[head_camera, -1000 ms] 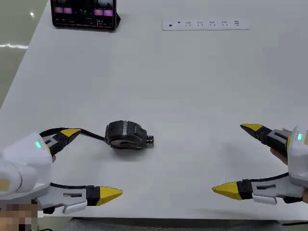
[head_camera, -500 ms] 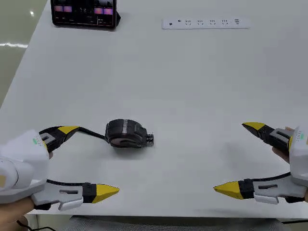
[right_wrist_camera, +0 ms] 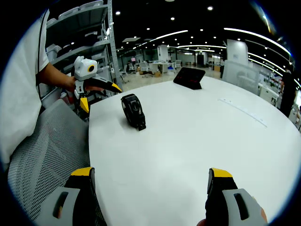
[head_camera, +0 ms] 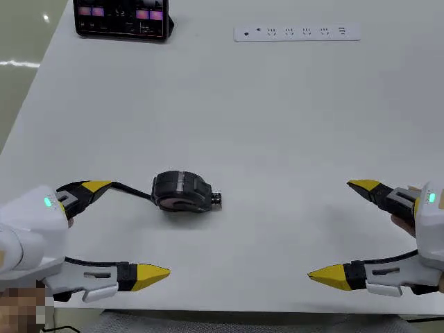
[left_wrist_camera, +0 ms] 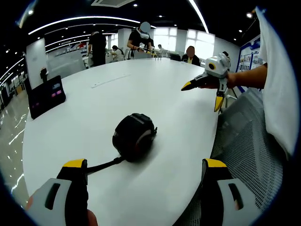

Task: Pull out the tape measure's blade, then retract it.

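A black tape measure (head_camera: pixel 180 192) lies on the white table (head_camera: pixel 277 125), its blade tip at its right end and a black strap trailing left. In the left gripper view the tape measure (left_wrist_camera: pixel 135 136) sits just ahead of the jaws. My left gripper (head_camera: pixel 128 231) is open at the near left, its far yellow fingertip (head_camera: pixel 96 186) by the strap. My right gripper (head_camera: pixel 345 231) is open at the near right, well away from the tape. The right gripper view shows the tape measure (right_wrist_camera: pixel 133 110) far off, beside the left gripper (right_wrist_camera: pixel 96 92).
A dark tablet (head_camera: pixel 123 19) stands at the table's far left and a white power strip (head_camera: pixel 297 33) lies at the far middle. A mesh chair (right_wrist_camera: pixel 44 150) sits at the table's near edge. People stand at the far end of the room.
The left gripper has drifted slightly down and left. The right gripper and the tape measure have hardly moved.
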Demonstrator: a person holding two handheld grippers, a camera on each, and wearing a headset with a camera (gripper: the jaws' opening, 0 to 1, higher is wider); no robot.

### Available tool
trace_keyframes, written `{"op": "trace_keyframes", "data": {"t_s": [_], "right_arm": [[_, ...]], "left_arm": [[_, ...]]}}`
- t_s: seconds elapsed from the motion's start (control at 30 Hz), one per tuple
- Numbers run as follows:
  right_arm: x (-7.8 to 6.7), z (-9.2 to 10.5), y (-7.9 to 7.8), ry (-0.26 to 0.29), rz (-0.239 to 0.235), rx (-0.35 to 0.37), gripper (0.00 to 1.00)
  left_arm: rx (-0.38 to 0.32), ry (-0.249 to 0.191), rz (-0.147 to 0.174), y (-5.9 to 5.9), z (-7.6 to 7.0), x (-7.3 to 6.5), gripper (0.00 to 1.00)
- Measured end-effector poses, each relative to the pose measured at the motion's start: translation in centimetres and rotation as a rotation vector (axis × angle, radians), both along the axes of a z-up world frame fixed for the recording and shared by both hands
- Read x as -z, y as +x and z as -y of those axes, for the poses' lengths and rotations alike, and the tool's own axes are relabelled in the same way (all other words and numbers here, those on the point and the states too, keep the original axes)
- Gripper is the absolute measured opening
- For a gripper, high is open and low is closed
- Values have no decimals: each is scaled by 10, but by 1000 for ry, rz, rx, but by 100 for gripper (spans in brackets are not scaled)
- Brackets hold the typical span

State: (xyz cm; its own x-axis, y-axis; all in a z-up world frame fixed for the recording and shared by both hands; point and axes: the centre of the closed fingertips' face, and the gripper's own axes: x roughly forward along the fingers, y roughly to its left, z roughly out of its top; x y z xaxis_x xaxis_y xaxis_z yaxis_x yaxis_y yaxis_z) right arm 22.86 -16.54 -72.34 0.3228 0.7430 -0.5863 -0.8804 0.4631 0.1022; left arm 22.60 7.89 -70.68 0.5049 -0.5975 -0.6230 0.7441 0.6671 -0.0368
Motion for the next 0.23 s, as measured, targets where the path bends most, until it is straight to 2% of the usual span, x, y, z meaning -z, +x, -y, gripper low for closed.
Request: {"op": "trace_keyframes", "data": {"t_s": [0.07,0.23], "right_arm": [[0,1,0,1,-1,1,99],[0,1,-1,2,-3,1,99]], "left_arm": [[1,-10,-10,-1,1,0,99],[-4,-11,-13,-1,1,1,99]]}}
